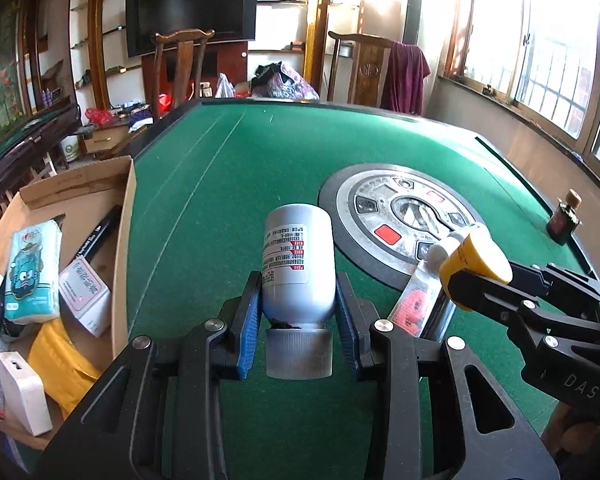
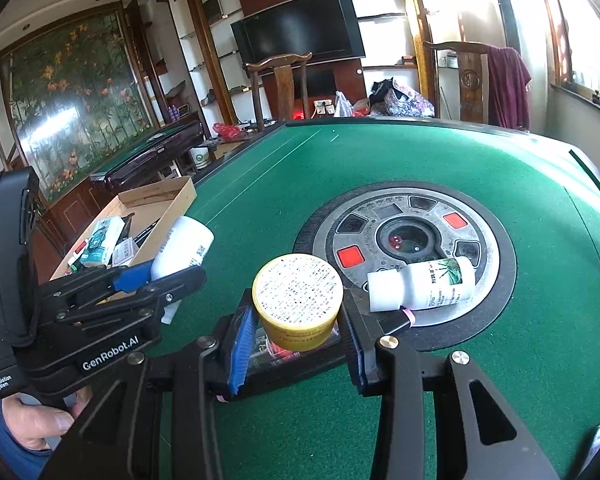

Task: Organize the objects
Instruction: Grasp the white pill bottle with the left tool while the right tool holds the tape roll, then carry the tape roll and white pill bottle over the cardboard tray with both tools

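Tissues [image 1: 32, 272] in cardboard box [image 1: 122, 256]

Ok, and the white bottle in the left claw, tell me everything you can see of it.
The white plastic bottle with the ribbed white cap is a smooth, rounded cylinder with a printed label of small text and red bars on its side. Its cap is on and points back toward the camera, its base pointing away. The left claw clamps it just above the neck, a blue pad on each side. It is lifted above the green felt table, near the open cardboard box on the left.
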Available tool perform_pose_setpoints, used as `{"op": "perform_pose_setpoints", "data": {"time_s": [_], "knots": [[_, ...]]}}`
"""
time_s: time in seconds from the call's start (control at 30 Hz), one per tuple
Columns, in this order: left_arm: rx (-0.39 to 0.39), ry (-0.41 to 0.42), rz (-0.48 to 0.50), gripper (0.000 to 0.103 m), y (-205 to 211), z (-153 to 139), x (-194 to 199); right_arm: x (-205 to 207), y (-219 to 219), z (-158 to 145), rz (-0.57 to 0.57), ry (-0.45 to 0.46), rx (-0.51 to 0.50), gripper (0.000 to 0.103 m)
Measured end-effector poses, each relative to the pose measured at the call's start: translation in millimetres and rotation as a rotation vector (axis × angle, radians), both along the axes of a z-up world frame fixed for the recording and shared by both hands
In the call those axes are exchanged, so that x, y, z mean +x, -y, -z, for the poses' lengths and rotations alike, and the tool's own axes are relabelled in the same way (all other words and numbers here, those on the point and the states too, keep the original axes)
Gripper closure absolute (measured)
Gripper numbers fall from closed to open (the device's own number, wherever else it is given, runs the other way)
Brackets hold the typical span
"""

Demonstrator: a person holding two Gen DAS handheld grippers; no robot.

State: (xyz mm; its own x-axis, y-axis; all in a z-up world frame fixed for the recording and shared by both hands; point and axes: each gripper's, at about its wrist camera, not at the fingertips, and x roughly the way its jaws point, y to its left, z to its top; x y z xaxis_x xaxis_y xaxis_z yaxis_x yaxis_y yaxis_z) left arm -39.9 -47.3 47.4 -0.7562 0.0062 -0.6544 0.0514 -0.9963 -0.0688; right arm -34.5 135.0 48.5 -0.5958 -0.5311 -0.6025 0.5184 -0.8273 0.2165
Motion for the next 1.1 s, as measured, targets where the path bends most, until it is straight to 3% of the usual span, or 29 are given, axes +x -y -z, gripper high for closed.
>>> {"op": "perform_pose_setpoints", "data": {"time_s": [0.4, 1.1], "knots": [[-0.048, -0.022, 0.001, 0.069, -6, -1, 4, 2, 1, 0, -0.008, 0.001, 0.002, 0.063], [-0.043, -0.026, 0.014, 0.069, -13, 0, 4, 2, 8, 3, -0.027, 0.019, 0.0, 0.063]]}}
